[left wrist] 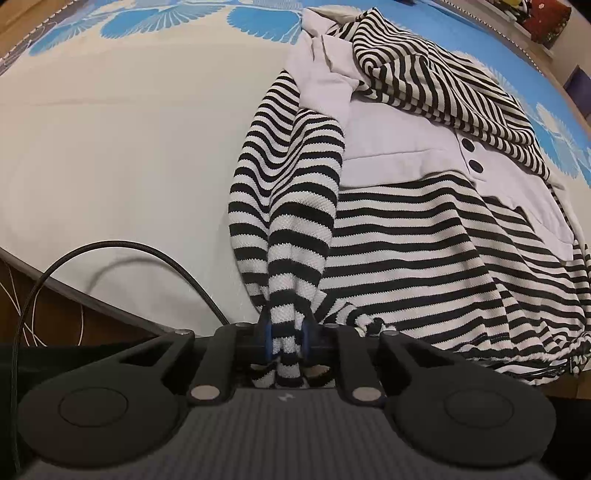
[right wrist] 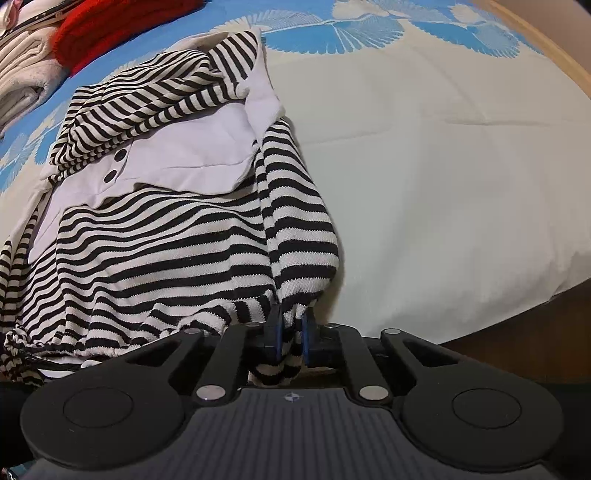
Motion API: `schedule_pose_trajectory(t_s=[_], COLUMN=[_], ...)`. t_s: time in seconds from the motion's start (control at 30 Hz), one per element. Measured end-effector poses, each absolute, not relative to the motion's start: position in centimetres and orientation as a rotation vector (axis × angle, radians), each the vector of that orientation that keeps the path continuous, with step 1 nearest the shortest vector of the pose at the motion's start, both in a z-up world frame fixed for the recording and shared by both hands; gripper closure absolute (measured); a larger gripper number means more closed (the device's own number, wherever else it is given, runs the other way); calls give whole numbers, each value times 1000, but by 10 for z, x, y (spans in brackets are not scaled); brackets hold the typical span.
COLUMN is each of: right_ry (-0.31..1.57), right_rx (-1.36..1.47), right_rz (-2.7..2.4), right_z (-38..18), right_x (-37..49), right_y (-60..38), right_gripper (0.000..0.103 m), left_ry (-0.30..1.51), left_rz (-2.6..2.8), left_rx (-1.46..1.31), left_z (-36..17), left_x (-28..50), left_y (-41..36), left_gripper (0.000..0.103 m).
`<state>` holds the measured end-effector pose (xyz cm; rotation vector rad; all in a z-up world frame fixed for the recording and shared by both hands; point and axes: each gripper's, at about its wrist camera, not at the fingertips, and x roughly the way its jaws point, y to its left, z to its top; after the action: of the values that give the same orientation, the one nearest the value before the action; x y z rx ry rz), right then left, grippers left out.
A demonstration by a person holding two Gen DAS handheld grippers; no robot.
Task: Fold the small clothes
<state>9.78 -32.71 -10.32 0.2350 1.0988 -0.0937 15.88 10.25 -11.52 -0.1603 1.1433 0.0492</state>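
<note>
Left gripper (left wrist: 287, 338): jaws nearly closed, pinching a bunched fold of the striped top (left wrist: 424, 236) at its near edge; right gripper (right wrist: 290, 334): jaws likewise nearly closed, clamped on the same garment's opposite near corner (right wrist: 295, 236). 1 black-and-white striped top with a pale panel and 2 dark buttons (left wrist: 472, 155) lies crumpled on the cream and blue bedcover (left wrist: 129, 147). Beyond the top, in the right wrist view: 1 red item (right wrist: 110, 22) and 1 stack of folded pale cloth (right wrist: 22, 77).

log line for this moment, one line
left gripper: shut on striped top | right gripper: shut on striped top | bedsheet: under top
</note>
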Motion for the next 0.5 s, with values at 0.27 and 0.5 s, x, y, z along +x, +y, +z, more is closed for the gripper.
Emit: schedule_pose_trajectory(t_s=[0.27, 0.5], right_ry=[1084, 1084], right_rx=[239, 235], right_rz=[-96, -97], right_z=[-101, -101], right_x=[97, 97], right_y=[-327, -326], right_gripper=[96, 96], left_ry=[1138, 1138], left_rz=[50, 50], left_rx=[-156, -155], left_z=[-114, -115], left_x=[159, 159], left_y=[101, 101], left_gripper=[90, 90])
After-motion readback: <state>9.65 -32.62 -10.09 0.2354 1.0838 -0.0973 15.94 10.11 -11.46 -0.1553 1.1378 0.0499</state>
